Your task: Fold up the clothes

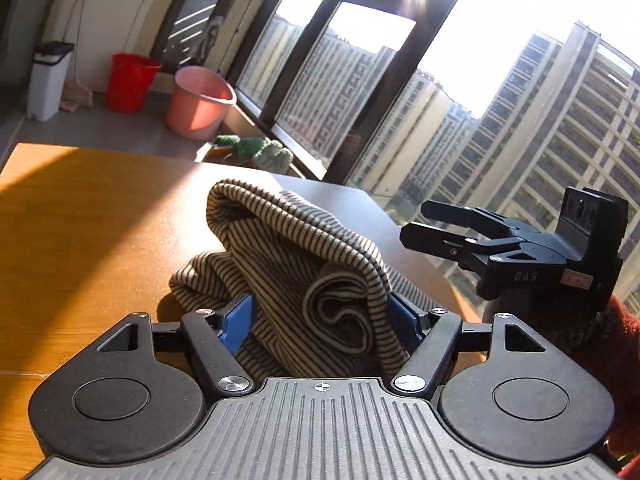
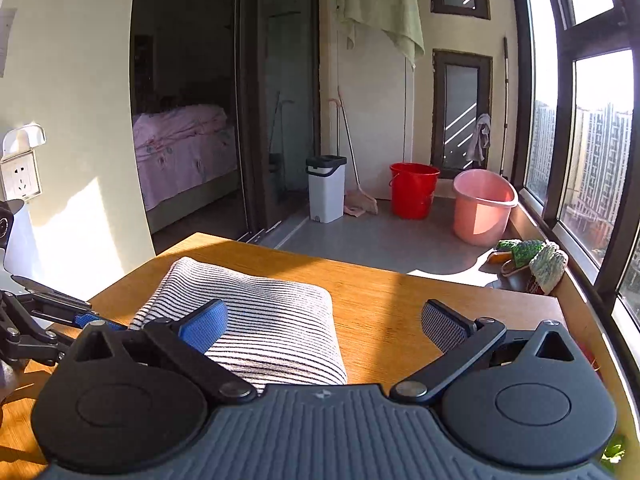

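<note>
A black-and-cream striped garment (image 1: 304,264) lies folded into a thick bundle on the wooden table (image 1: 80,248). My left gripper (image 1: 324,320) is shut on the near end of the bundle, whose rolled layers bulge between the blue pads (image 1: 238,322). In the right wrist view the same garment (image 2: 260,316) lies as a flat folded rectangle on the table (image 2: 400,308). My right gripper (image 2: 324,320) is open and empty just above its near right edge. The right gripper also shows in the left wrist view (image 1: 416,224), and the left gripper shows at the left edge of the right wrist view (image 2: 60,312).
A pink tub (image 2: 484,208), a red bucket (image 2: 412,190) and a white bin (image 2: 326,188) stand on the floor beyond the table. Slippers (image 2: 528,258) lie by the window. The window wall (image 2: 580,160) runs along the right side.
</note>
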A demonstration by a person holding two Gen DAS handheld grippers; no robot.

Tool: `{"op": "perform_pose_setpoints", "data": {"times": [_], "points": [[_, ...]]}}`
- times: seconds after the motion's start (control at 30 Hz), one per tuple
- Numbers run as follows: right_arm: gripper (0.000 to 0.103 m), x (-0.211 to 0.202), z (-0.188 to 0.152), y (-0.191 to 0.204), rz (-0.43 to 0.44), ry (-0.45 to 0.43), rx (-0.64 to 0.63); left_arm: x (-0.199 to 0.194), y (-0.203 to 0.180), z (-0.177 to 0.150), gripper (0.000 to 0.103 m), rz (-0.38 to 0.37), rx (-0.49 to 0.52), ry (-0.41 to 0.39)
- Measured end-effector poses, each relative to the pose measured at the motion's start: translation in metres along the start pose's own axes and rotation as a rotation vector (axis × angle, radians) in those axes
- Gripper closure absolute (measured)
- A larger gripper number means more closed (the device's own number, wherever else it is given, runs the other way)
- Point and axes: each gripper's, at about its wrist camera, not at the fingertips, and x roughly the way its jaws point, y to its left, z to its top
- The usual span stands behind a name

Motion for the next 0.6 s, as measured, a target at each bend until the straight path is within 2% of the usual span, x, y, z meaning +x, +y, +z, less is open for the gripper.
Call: {"op": "perform_pose_setpoints", "data": {"times": [0.1,0.2,0.23,0.4,0.43,0.53,0.6], "points": [[0.000,0.019,-0.017,0.031,0.036,0.123,-0.120,-0.009,0.000,0.012,0.031,0.022,-0.005,-0.061],[0.000,0.029,-0.035,0.051,0.005,0.106,-0.125,-0.002,-0.005,0.018,0.031,0.038,0.035,-0.047],[0.000,0.031,-0.036,0.053,0.003,0.104,-0.111,0.004,-0.003,0.018,0.031,0.064,0.043,-0.036],[0.000,0.032,-0.036,0.036,0.031,0.149,0.001,0.035,0.013,0.021,0.034,0.199,0.082,0.018],[0.000,0.032,-0.038,0.035,0.029,0.150,0.013,0.037,0.018,0.024,0.033,0.202,0.056,0.016],[0.000,0.028,-0.039,0.039,0.010,0.142,-0.022,0.032,0.021,0.023,0.032,0.208,0.020,0.007],[0.000,0.019,-0.038,0.047,-0.013,0.099,-0.097,0.028,0.024,0.023,0.032,0.212,-0.003,0.002]]}}
